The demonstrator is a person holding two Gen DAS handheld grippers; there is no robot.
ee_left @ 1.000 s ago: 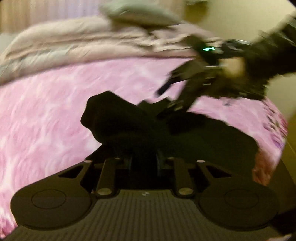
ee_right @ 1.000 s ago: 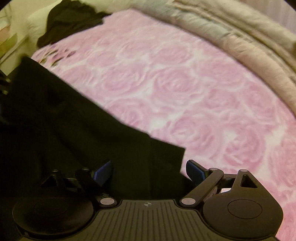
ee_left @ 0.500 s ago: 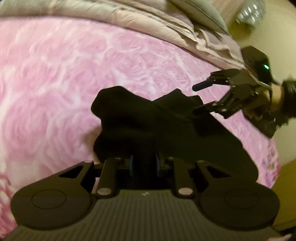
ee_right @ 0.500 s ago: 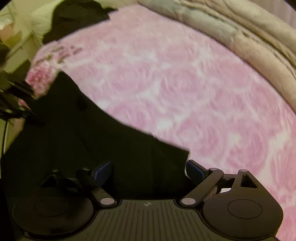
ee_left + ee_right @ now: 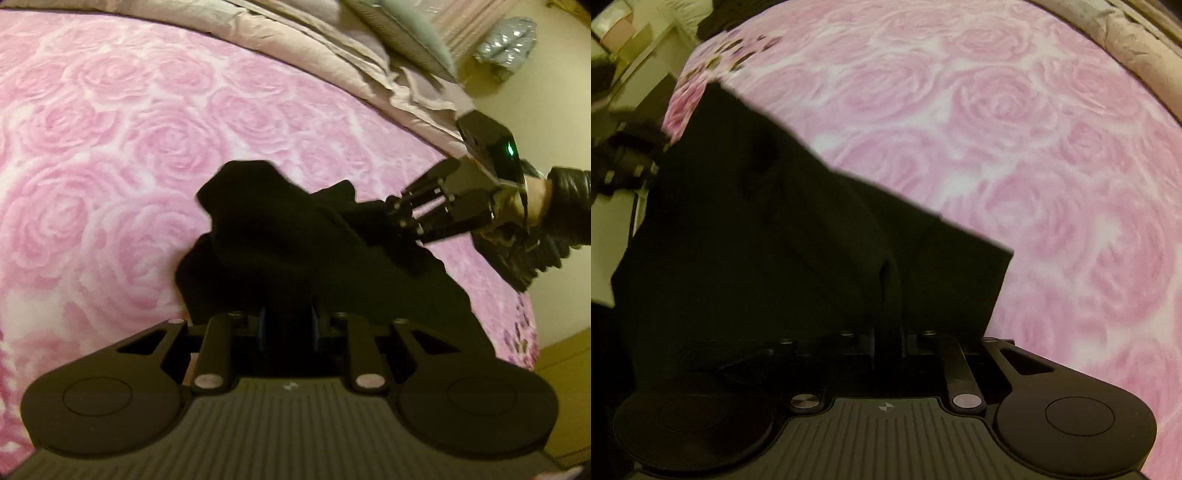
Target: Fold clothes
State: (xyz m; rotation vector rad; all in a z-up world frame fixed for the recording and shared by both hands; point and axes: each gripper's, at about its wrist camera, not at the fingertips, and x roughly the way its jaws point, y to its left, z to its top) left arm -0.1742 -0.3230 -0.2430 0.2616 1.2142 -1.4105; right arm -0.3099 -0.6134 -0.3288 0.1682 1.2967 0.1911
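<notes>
**Both Jaws on the Garment: Lift Evenly Before Folding**

The left gripper has its jaws nearly together, clamped on a bunched edge of the black garment. The right gripper is closing its jaws, with a fold of the same garment between them; the left wrist view shows it biting the cloth's far corner. The garment lies crumpled on the pink rose-patterned bed cover, near the bed's edge, with a beige quilt heaped beyond.

For a clean fold, the two held points should probably be drawn apart until the cloth hangs taut, then lowered flat. Uneven tension risks leaving creases or slipping a corner free.
</notes>
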